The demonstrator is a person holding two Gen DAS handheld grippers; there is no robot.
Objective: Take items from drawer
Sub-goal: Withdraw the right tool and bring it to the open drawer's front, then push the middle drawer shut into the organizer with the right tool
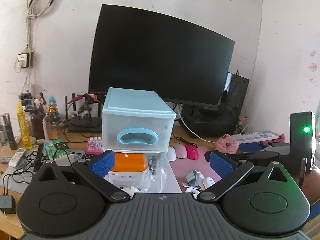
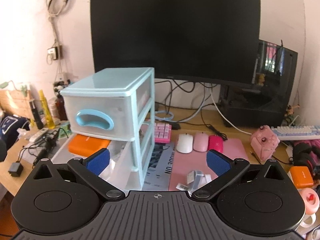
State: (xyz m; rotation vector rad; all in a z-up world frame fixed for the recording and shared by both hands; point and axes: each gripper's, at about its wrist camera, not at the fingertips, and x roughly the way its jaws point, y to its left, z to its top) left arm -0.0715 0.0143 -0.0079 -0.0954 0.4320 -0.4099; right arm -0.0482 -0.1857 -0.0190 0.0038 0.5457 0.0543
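Left wrist view: both claws apart and empty, facing a two-tier plastic drawer unit on the tabletop.

Left claw (image 1: 162,161) has ribbed blue pads spread wide, gripping nothing; the right claw (image 2: 158,161) stands equally spread and holds nothing. The drawer unit (image 2: 144,108) has a glossy pale-blue frame and frosted translucent walls. Its upper drawer (image 1: 138,130) is pushed in, with a curved blue handle (image 1: 137,136). Its lower drawer (image 2: 122,166) is pulled out toward the claws. Inside lie a rounded orange box (image 1: 128,162) with a white label side and a crinkled clear plastic bag (image 1: 156,172) containing small grey pieces. Right of the unit, on a pink mat (image 2: 236,150), rest three smooth mice (image 2: 200,142) in white, pink and magenta, side by side.
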